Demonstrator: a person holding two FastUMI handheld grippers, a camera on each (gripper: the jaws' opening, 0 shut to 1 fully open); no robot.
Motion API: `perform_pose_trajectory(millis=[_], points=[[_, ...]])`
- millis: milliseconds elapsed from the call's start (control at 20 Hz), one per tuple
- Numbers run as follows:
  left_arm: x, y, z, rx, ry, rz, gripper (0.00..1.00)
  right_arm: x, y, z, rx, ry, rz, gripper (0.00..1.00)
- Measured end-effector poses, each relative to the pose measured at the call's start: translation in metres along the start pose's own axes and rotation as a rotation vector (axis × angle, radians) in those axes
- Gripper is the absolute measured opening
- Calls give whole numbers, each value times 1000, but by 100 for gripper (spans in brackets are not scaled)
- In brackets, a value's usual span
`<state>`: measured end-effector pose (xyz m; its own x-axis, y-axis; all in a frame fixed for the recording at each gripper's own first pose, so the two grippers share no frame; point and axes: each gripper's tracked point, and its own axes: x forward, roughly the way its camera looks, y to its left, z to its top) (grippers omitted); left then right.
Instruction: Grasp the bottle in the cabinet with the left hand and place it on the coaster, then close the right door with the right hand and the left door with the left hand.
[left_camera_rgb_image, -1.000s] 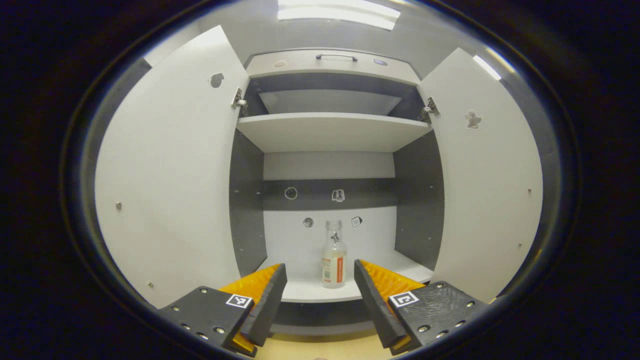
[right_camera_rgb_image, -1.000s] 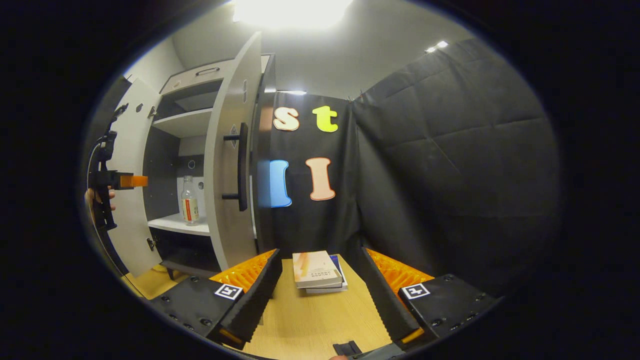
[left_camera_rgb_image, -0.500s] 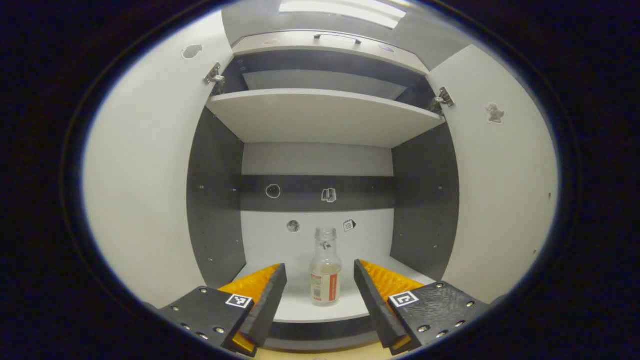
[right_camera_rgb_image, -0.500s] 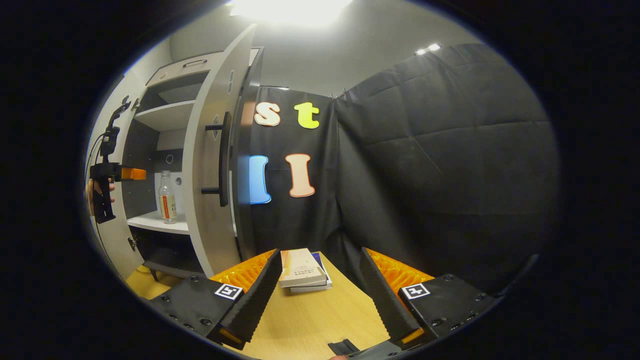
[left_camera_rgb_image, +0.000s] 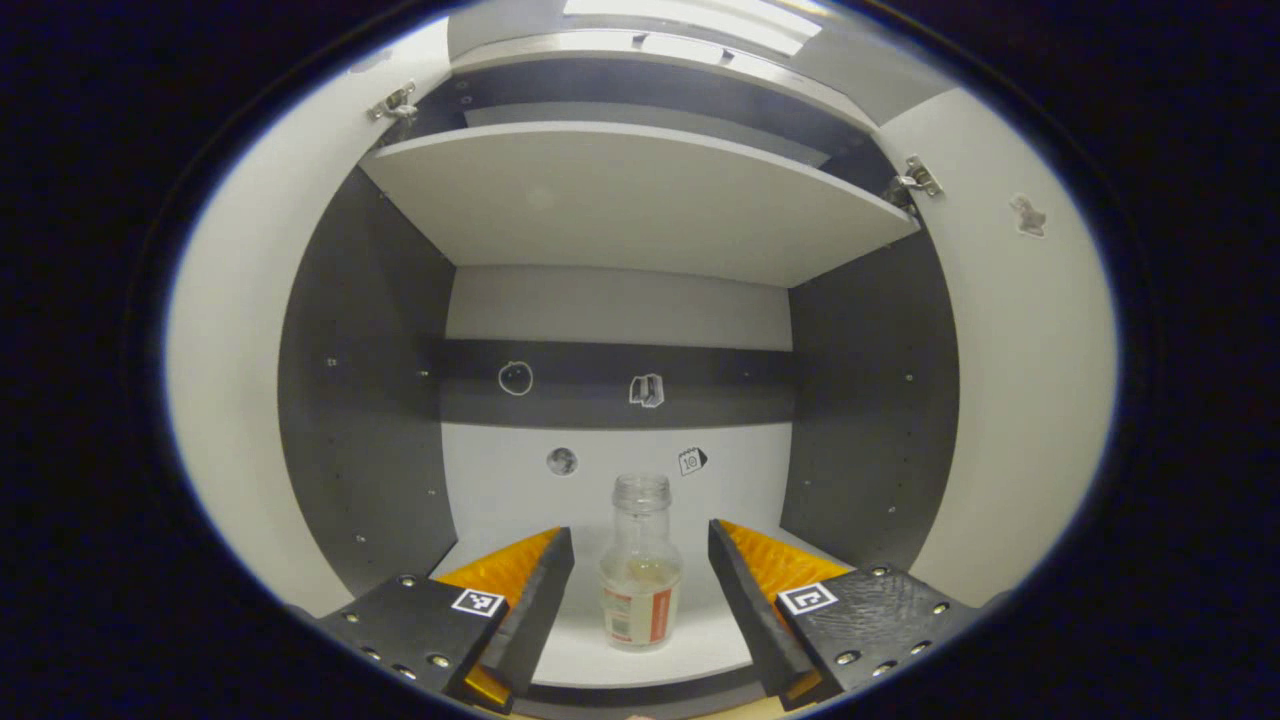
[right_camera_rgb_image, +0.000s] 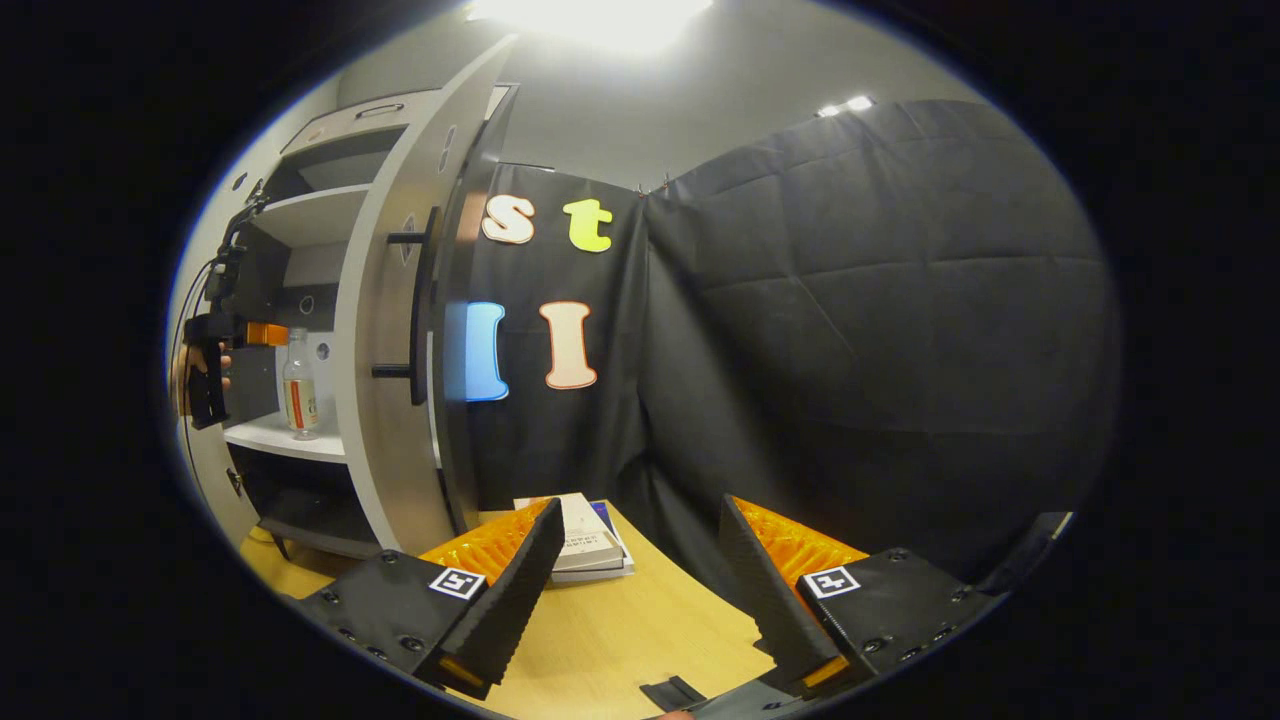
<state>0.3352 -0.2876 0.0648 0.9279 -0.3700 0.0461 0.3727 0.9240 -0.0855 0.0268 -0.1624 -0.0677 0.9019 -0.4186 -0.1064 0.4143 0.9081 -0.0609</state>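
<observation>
Right gripper view adds books (right_camera_rgb_image: 585, 540); both tongs (left_camera_rgb_image: 640, 590) (right_camera_rgb_image: 635, 590) wide, bottle (left_camera_rgb_image: 640, 575) ungrasped.

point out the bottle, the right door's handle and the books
bottle (left_camera_rgb_image: 640, 590), left gripper view, on its body just above the label
right door's handle (right_camera_rgb_image: 420, 300), right gripper view, on the dark vertical bar
books (right_camera_rgb_image: 590, 545), right gripper view, on the top book's cover

The setting was a recording booth arranged as a domestic interior. Black quilted cloth (right_camera_rgb_image: 860, 300) formed the walls. A cabinet (left_camera_rgb_image: 620, 200) with white shelves and dark side panels stood open on a wooden table (right_camera_rgb_image: 620, 640). Stacked books (right_camera_rgb_image: 590, 545) lay on that table under ceiling lights (right_camera_rgb_image: 590, 10).
</observation>
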Motion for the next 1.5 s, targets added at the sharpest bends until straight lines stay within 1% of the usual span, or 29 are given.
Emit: perform_pose_trajectory(millis=[50,100,150,200,250,350,400,450,500,600,750,800,950,1000,1050,1100,1150,1250,1300,1400,1450,1500], points=[[6,0,-2,6,3,-4,85,-1,0,-1,-1,3,-7,96],[13,0,-5,15,10,-7,84,0,2,-1,1,6,-14,99],[20,0,-7,25,18,-10,84,0,2,-4,2,11,-20,100],[27,0,-9,31,23,-12,84,0,3,-5,1,18,-26,100],[33,-1,-11,33,25,-17,84,0,4,-8,-2,23,-28,96],[43,-1,-12,32,27,-25,84,-2,6,-9,-13,28,-35,96],[47,0,-12,30,28,-25,84,-2,8,-8,-19,28,-38,99],[52,2,-13,24,31,-22,84,-3,9,-8,-23,27,-40,99],[56,4,-13,17,36,-23,84,-4,10,-7,-27,25,-42,96],[62,5,-16,12,45,-24,84,-4,12,-7,-32,25,-46,96],[69,5,-18,39,57,-28,83,-5,16,-8,-39,31,-47,96],[70,6,-15,50,49,-25,82,-6,16,-9,-40,30,-47,99],[73,6,-17,60,47,-27,62,-5,20,-10,-48,25,-34,99],[72,5,-15,62,50,-33,55,-5,20,-9,-51,23,-32,96],[70,0,-15,61,54,-53,48,-5,19,-9,-52,21,-31,96],[69,-4,-15,57,57,-68,44,-5,20,-9,-50,20,-26,99],[64,-8,-13,57,62,-77,43,-6,20,-9,-46,20,-21,96],[56,-10,-8,55,56,-80,43,-5,19,-10,-41,19,-9,96],[52,-11,-6,51,51,-80,44,-5,18,-10,-39,18,-2,99],[41,-11,0,47,40,-73,44,-8,16,-11,-39,16,13,99],[34,-10,1,45,37,-68,44,-10,14,-12,-39,15,20,96],[27,-9,3,42,35,-63,43,-12,12,-12,-36,16,28,96]])
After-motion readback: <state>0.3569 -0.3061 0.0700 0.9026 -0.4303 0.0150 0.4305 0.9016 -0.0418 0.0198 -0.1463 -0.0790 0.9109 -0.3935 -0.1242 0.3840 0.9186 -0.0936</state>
